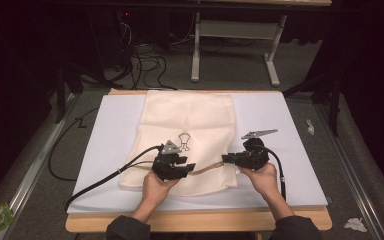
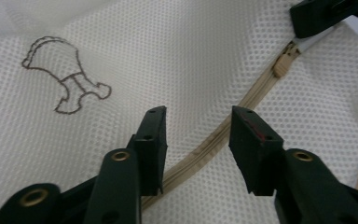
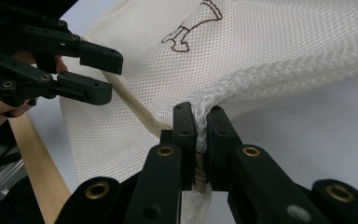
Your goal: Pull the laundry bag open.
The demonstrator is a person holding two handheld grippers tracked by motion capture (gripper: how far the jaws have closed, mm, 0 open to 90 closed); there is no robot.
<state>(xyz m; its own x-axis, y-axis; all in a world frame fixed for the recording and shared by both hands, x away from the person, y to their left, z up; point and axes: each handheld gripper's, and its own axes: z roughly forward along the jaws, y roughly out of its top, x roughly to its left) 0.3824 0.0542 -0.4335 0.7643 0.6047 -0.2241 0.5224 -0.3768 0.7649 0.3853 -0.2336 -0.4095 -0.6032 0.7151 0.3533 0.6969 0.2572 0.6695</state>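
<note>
Right gripper view shows my right tool [image 3: 200,122] clamped on a bunched fold of the cream mesh laundry bag [image 3: 279,51] at the end of its tan zipper [image 3: 135,109]. The bag lies flat on the white-covered worktop [image 1: 110,130], near its front edge, with a small brown outline drawing [image 2: 63,74] printed above the zipper. In the left gripper view my left tool [image 2: 198,140] hangs with its jaws spread wide, straddling the zipper line and not gripping anything; the tan zipper pull [image 2: 283,65] sits farther along the zipper from it, close to the right tool. I judge this the bracing step: one end pinned, the slider not yet taken. Next I need to bring the left tool along the zipper to the pull, narrow it squarely on that small tab, then draw it away from the pinned end while the right tool keeps the mesh taut.
</note>
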